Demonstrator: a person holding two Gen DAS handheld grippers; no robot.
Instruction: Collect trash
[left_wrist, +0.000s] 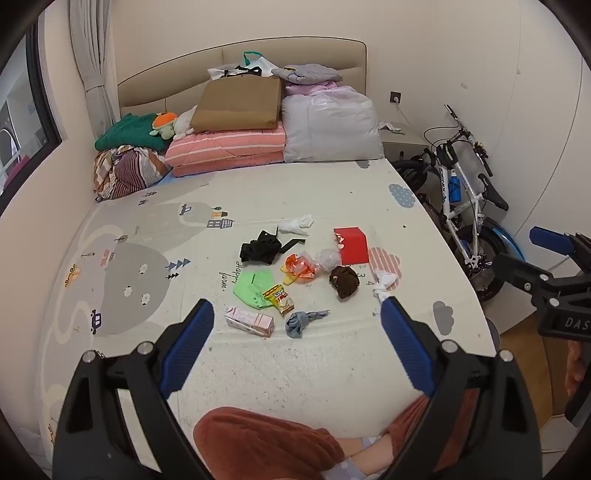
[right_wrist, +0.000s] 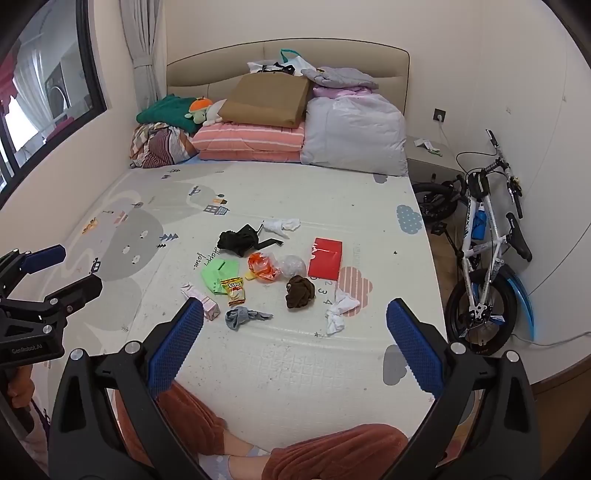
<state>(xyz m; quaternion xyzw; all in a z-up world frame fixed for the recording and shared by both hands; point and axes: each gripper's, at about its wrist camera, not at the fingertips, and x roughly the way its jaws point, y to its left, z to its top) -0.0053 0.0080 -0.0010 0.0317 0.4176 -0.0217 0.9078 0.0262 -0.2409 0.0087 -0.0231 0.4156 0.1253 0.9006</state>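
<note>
Litter lies in a loose heap mid-mat: a pink carton (left_wrist: 249, 322) (right_wrist: 201, 298), a yellow snack packet (left_wrist: 279, 298) (right_wrist: 235, 290), green paper (left_wrist: 254, 283) (right_wrist: 217, 274), an orange wrapper (left_wrist: 300, 268) (right_wrist: 263, 266), clear plastic (left_wrist: 328, 257) (right_wrist: 291, 265), a red box (left_wrist: 351, 245) (right_wrist: 325, 258) and white tissues (left_wrist: 295, 223) (right_wrist: 340, 309). Mixed in are black cloth (left_wrist: 260, 248), a brown sock ball (left_wrist: 344, 281) (right_wrist: 300, 291) and a grey sock (left_wrist: 300, 322) (right_wrist: 242, 316). My left gripper (left_wrist: 297, 325) is open above the near items. My right gripper (right_wrist: 295, 325) is open too, holding nothing.
The play mat (left_wrist: 147, 240) covers a bed. Folded bedding (left_wrist: 225, 144) and pillows (left_wrist: 332, 125) are piled at the headboard. A bicycle (right_wrist: 487, 236) stands in the gap at the right. A person's knees in rust trousers (left_wrist: 266, 439) rest at the mat's near edge.
</note>
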